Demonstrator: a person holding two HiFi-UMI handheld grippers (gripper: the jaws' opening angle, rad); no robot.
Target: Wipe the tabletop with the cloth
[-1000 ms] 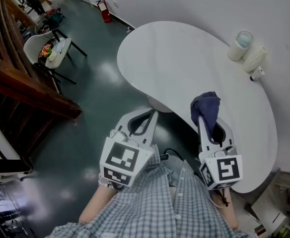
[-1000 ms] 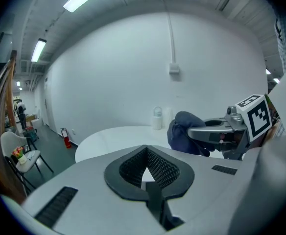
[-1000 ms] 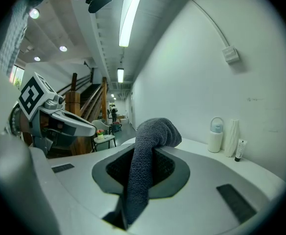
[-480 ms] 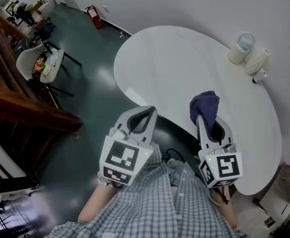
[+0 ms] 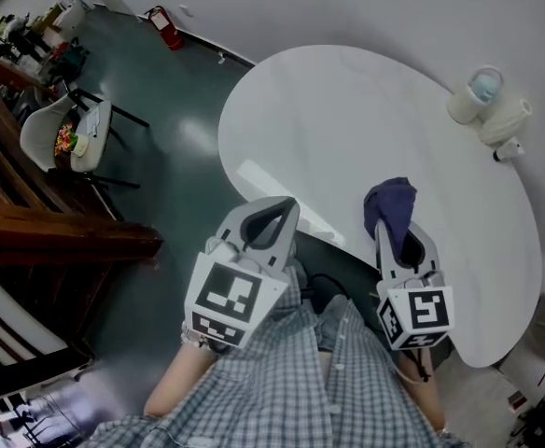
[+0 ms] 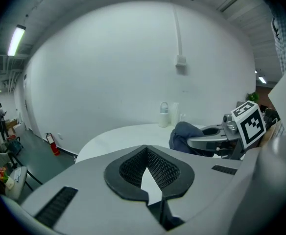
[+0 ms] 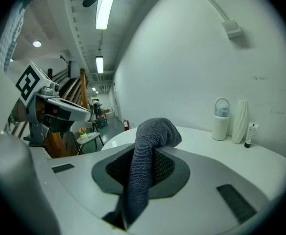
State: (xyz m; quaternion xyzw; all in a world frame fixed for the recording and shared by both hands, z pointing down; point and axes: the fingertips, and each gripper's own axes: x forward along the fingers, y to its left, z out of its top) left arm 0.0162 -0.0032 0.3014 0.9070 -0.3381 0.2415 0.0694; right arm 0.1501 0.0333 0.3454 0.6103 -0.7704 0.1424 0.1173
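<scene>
The table is the big thing here: white, rounded and smooth, with most of its top bare. I can see no dirt or spill on it from any view, so I can't pick out a spot that needs wiping most.

My left gripper hangs off the table's near edge. Its jaws are closed tip to tip with nothing between them, only a sliver of white showing through the gap behind the tips.

My right gripper is clamped on the cloth. The cloth is dark and looks like towelling. One fold is pinched between the jaws and the rest is bunched in a lump over the tips, above the near part of the table.

I judge the cloth to be light, soft and floppy, with a nap that should drag on the table rather than slide. The present hold on a fold looks sound. A wad that small would only wipe a narrow strip, so a looser tail to lay flat would suit better.

I can't tell whether the cloth touches the table or hangs just above it. How much of it lies inside the jaws is hidden too.

At the far rim stand a bottle, a ribbed white vessel and a small tube, all well apart from the cloth. They are too small for me to read more.
</scene>
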